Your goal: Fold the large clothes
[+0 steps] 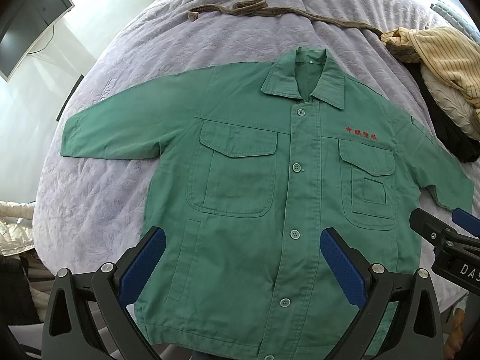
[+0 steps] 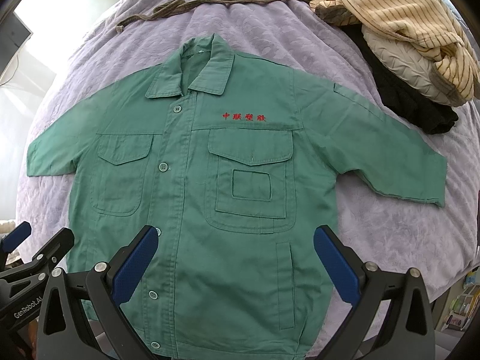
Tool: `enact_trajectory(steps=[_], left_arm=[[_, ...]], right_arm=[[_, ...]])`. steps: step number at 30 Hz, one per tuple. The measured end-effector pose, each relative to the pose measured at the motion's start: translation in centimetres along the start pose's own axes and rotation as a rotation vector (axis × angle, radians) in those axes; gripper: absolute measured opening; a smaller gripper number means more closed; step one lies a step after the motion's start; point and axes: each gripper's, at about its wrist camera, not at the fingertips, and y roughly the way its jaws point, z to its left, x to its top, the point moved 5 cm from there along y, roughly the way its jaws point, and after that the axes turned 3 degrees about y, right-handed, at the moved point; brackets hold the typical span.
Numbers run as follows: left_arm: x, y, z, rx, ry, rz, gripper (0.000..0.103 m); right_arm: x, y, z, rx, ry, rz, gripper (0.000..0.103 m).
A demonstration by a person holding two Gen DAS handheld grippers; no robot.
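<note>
A green jacket (image 1: 264, 180) lies flat, buttoned, on the bed (image 1: 120, 105). Left gripper (image 1: 243, 267) and right gripper (image 2: 235, 265) hover spread wide over its hem, grasping nothing.

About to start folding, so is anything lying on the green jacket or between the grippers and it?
Nothing visible. Left gripper and right gripper hang open over the green jacket's bare hem. The brown belt and clothes pile lie clear of it.
</note>
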Motion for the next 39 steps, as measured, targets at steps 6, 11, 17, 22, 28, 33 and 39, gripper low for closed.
enact_trajectory(steps=[6, 11, 17, 22, 28, 33, 39], left_arm=[[0.0, 0.0, 0.0, 0.001, 0.001, 0.001, 0.103], [0.0, 0.0, 0.0, 0.001, 0.0, 0.0, 0.103], [0.0, 0.0, -0.1, 0.0, -0.001, 0.001, 0.103], [0.0, 0.0, -0.4, -0.004, 0.001, 0.002, 0.103], [0.0, 0.4, -0.1, -0.025, 0.007, 0.006, 0.103], [0.2, 1.3, 0.4, -0.079, -0.001, 0.017, 0.103], [0.5, 3.1, 3.8, -0.2, -0.075, 0.019, 0.103]], right_arm=[[0.0, 0.0, -0.1, 0.002, 0.001, 0.001, 0.103], [0.0, 0.0, -0.1, 0.001, 0.001, 0.001, 0.103], [-0.2, 0.2, 0.0, -0.001, 0.003, 0.004, 0.103], [-0.5, 0.7, 0.4, -0.008, 0.009, 0.009, 0.103], [-0.2, 1.2, 0.0, 0.005, 0.044, 0.019, 0.103], [0.0, 1.6, 0.3, 0.065, 0.113, 0.017, 0.103], [-0.1, 2.3, 4.3, 0.199, 0.138, -0.018, 0.103]])
